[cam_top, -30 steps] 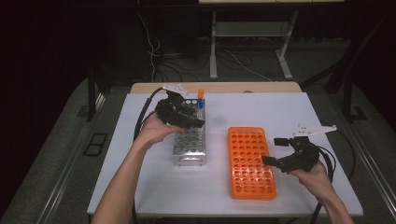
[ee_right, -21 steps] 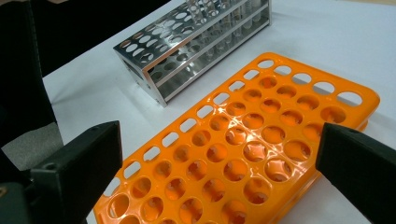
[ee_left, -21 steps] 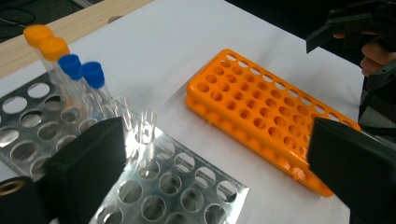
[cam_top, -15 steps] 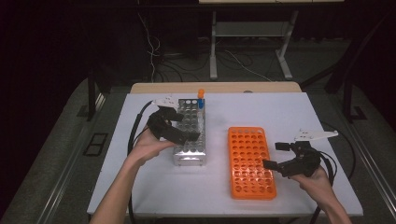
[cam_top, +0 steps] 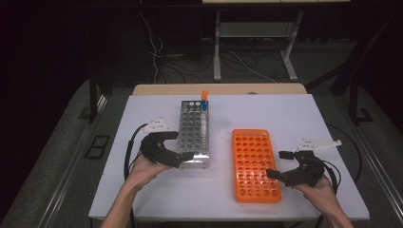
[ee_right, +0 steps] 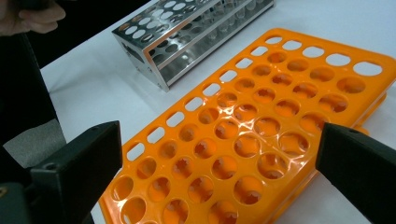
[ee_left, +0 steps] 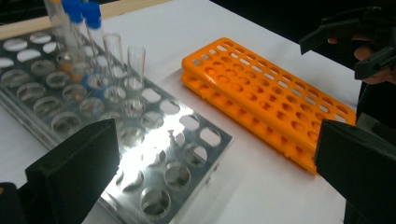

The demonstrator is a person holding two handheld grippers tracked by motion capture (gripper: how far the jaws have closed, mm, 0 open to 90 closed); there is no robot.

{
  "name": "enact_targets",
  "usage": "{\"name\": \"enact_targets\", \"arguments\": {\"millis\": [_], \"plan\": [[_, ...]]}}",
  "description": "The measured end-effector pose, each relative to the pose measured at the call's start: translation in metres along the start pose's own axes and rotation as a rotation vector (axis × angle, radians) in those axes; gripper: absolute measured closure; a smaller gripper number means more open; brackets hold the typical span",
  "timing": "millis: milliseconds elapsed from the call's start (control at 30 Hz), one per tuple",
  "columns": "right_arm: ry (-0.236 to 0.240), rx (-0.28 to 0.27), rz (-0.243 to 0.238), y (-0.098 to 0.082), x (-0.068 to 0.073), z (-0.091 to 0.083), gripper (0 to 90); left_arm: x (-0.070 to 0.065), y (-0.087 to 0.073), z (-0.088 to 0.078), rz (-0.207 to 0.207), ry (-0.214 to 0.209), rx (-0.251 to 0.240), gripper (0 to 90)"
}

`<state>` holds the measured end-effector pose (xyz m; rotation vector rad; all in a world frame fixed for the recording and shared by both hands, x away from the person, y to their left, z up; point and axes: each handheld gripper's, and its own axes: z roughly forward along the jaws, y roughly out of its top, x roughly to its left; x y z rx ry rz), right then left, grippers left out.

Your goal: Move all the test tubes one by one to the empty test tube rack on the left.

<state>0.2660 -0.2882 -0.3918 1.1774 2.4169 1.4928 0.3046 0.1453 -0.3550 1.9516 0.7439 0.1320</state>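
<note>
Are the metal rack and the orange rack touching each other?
Apart. The high view shows a strip of white table between the metal rack and the orange rack; the left gripper view shows the same gap.

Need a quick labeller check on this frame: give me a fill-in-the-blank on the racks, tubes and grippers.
1. The capped tubes stand at the far end of the ____ rack.
2. The holes of the orange rack hold ____ tubes.
3. The left gripper, at the near end of the metal rack, has its jaws ____.
4. The right gripper sits beside the ____ rack, jaws open and holding nothing.

Missing words: metal; no; open; orange
</note>
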Motion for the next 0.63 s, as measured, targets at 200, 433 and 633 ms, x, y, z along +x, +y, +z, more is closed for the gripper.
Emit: {"name": "enact_targets", "arguments": {"millis": [200,433,633], "plan": [[-0.008,0.000,0.003,-0.007,0.002,0.000,0.2,-0.004,-0.029,-0.006,-0.026,0.001,-0.040,0.0],[-0.020,-0.007,0.004,-0.014,0.003,-0.001,0.2,-0.007,-0.055,-0.008,-0.046,0.010,-0.057,0.0],[-0.027,-0.011,0.008,-0.018,0.003,-0.002,0.2,-0.010,-0.064,-0.006,-0.050,0.009,-0.060,0.0]]}}
